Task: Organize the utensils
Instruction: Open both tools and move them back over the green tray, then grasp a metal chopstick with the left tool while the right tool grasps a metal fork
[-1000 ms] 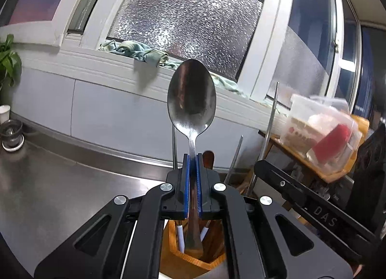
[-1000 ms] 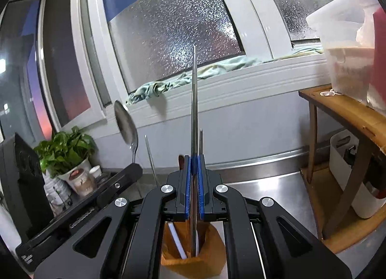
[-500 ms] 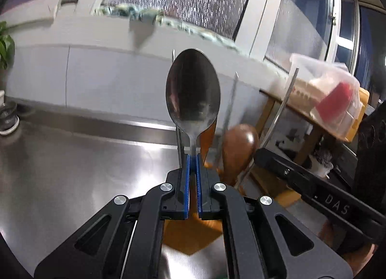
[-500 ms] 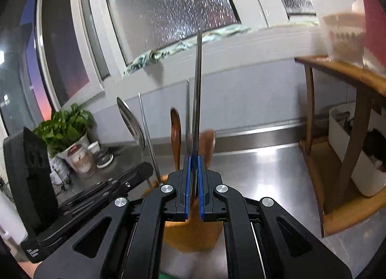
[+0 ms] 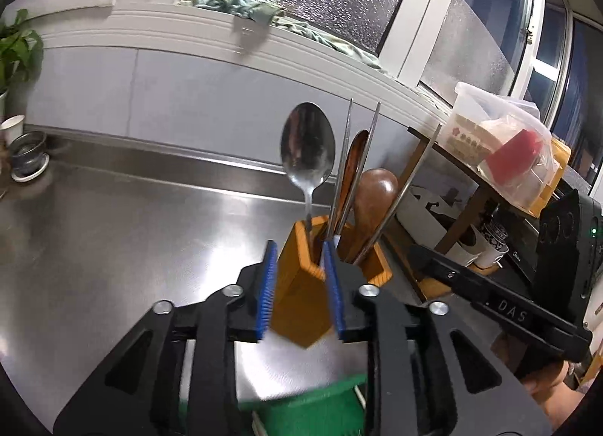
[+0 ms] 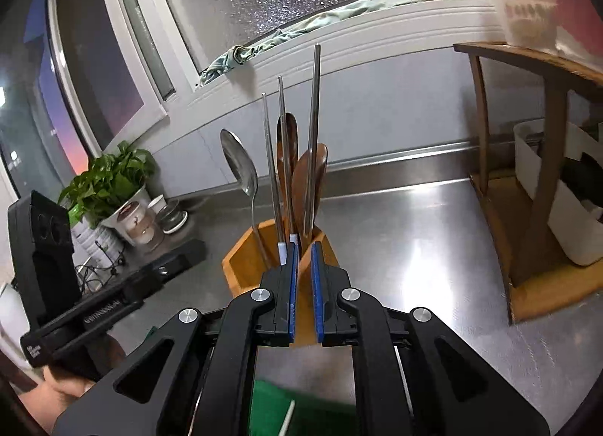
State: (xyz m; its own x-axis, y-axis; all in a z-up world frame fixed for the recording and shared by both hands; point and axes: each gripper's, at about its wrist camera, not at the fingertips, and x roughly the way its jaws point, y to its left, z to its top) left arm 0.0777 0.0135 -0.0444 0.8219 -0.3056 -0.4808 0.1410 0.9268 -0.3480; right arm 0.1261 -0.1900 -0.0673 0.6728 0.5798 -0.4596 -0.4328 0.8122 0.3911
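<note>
Left wrist: gripper (image 5: 299, 287) spread, empty; spoon (image 5: 307, 146) upright in holder (image 5: 301, 308). Right gripper (image 6: 303, 291) parted, chopstick (image 6: 312, 134) likewise stowed.

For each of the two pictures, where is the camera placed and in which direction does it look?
Left wrist: sits on the left gripper, looks along its open fingers at the wooden holder; the right gripper shows at the right.
Right wrist: sits on the right gripper, facing the holder; the left gripper shows at the left.
Shared: holder, metal spoon, chopsticks, steel counter.
</note>
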